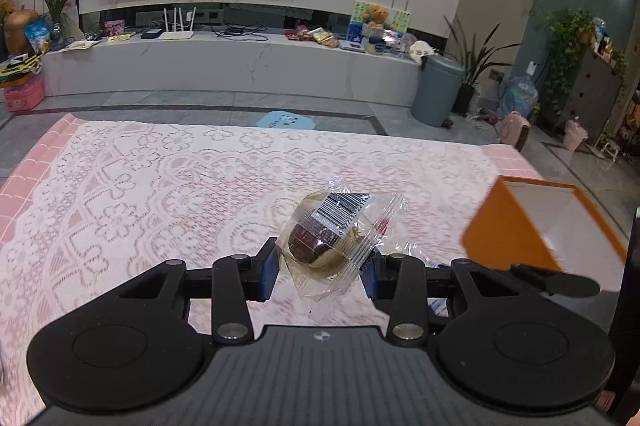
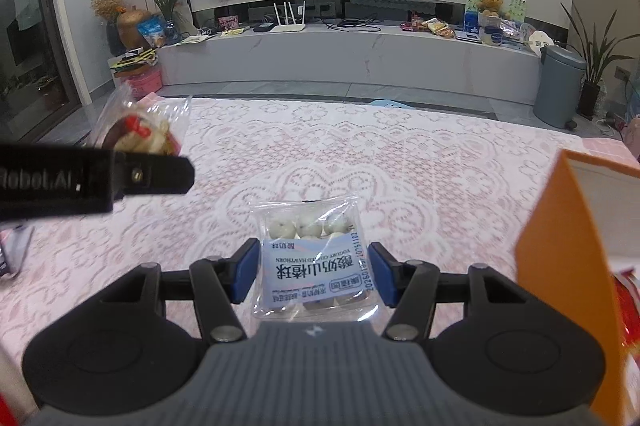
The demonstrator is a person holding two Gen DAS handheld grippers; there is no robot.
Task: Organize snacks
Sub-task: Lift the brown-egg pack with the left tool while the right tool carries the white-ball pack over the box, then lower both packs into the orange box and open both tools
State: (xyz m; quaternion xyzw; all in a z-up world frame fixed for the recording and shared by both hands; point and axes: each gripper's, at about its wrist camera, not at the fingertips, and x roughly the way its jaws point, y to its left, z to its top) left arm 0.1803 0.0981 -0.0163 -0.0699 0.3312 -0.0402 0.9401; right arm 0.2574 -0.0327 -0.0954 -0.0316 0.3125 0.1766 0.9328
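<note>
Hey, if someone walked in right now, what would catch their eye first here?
Two gripped snacks: the left gripper holds a clear-wrapped brown pastry, and the right gripper holds a bag of white yogurt hawthorn balls, both above the pink lace tablecloth. An open orange box stands to the right.

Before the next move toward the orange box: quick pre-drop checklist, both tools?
1. Left tool holds the clear-wrapped pastry: ok.
2. Right tool holds the yogurt hawthorn ball packet: ok.
3. Both snacks lifted clear of the lace tablecloth: ok.
4. Orange box open and in view on the right: ok.
5. Free space inside the box: cannot tell.
6. Grip firm enough on the loose wrappers: cannot tell.
</note>
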